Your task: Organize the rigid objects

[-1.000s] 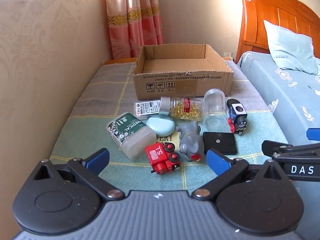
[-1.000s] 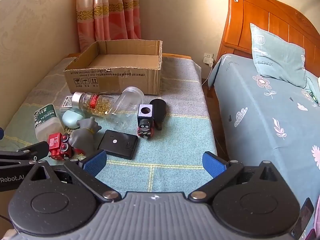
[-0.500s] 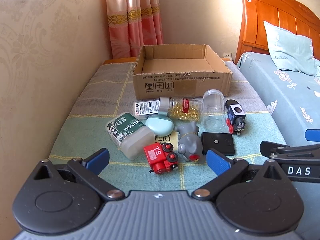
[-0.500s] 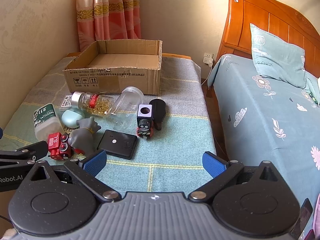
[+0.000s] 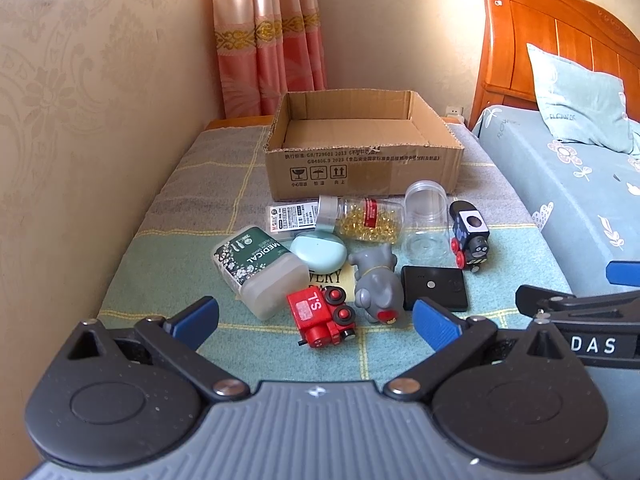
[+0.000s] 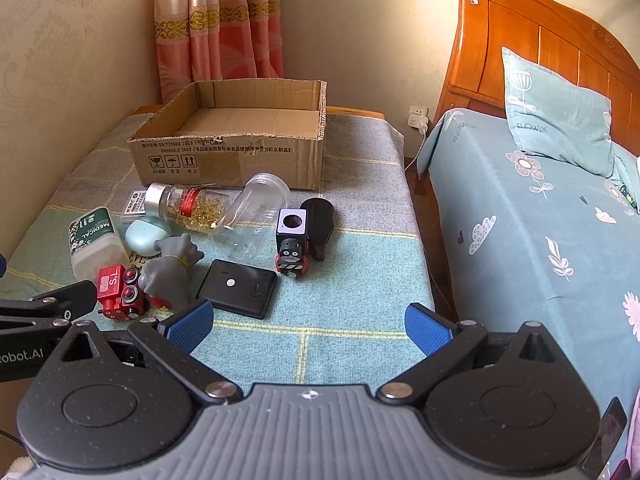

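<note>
My left gripper (image 5: 315, 319) and right gripper (image 6: 307, 326) both gape wide, empty, low in frame; toys cluster mid-frame before the cardboard box (image 5: 362, 148).

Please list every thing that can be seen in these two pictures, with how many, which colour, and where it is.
cardboard box: 1, brown, open, behind the clutter
capsule bottle: 1, clear with yellow capsules, lying down
empty jar: 1, clear, beside the bottle
medical container: 1, green and white, left
oval case: 1, pale green, centre
red toy train: 1, front
grey animal toy: 1, centre
black toy train: 1, right
flat black device: 1, front right
pillow: 1, pale blue, on bed
left gripper: open, blue pads
right gripper: open, blue pads
</note>
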`<action>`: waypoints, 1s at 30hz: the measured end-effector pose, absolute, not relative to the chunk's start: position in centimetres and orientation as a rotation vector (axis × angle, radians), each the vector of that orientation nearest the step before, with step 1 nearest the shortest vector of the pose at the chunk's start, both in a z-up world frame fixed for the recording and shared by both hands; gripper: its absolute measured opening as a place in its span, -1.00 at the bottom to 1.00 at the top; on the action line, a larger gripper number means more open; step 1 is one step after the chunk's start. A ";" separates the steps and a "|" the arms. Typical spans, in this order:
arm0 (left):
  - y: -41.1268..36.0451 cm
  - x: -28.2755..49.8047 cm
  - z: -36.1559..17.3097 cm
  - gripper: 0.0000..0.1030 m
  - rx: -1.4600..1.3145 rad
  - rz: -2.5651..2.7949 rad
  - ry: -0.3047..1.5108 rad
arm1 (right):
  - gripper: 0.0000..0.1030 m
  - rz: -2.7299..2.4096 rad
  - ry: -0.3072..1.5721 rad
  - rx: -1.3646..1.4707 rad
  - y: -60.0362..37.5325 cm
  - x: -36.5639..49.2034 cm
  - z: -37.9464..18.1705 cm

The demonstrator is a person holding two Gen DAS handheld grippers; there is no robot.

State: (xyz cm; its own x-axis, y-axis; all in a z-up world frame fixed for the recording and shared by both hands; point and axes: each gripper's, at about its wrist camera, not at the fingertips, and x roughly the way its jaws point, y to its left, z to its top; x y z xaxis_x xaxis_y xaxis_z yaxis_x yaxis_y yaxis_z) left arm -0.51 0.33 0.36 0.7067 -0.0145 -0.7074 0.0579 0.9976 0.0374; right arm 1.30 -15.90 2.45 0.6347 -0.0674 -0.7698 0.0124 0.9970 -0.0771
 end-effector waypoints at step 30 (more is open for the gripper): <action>0.9 0.0 0.6 0.99 0.065 -0.030 0.786 | 1.00 -0.044 0.888 -0.086 -15.7 1.7 2.1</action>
State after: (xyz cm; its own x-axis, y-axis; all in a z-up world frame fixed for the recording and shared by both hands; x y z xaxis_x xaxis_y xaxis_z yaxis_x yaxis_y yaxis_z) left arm -0.05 0.85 0.63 0.7064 -0.0031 -0.7079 0.0515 0.9976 0.0469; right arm 1.72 -15.74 2.13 0.6300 -0.0744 -0.7731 0.0032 0.9956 -0.0932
